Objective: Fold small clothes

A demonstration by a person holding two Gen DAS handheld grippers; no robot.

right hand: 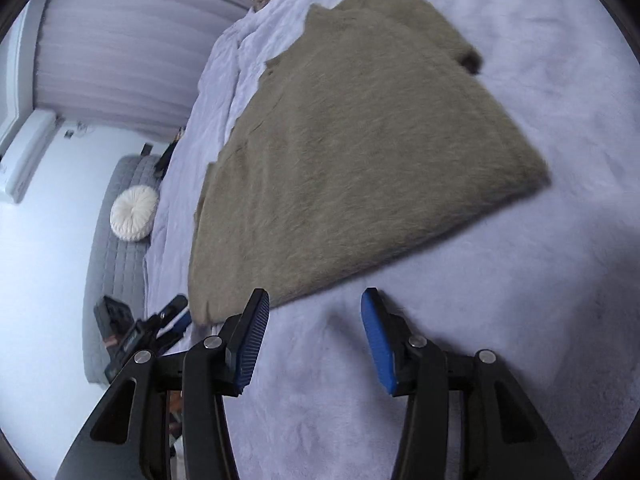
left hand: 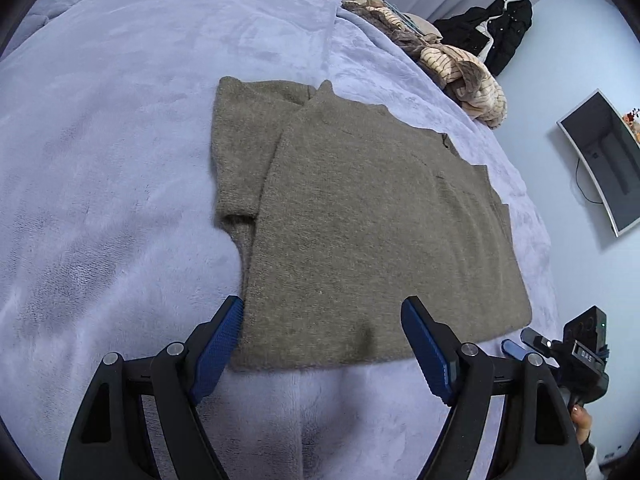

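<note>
A grey-brown knitted sweater [left hand: 360, 220] lies flat on the lilac blanket, partly folded, with one side laid over the body and a sleeve showing at its left. It also shows in the right wrist view [right hand: 352, 152]. My left gripper [left hand: 322, 316] is open and empty, its jaws straddling the sweater's near hem just above the cloth. My right gripper [right hand: 316, 308] is open and empty over the blanket, just short of the sweater's near edge. The other gripper shows at the edge of each view [left hand: 576, 348] [right hand: 136, 336].
The lilac blanket [left hand: 100, 160] covers the bed. A pile of striped and beige clothes [left hand: 452, 64] lies at the far right edge. A black garment on a hanger [left hand: 500, 28], a monitor [left hand: 600, 156], a grey bench with a white round cushion [right hand: 134, 212].
</note>
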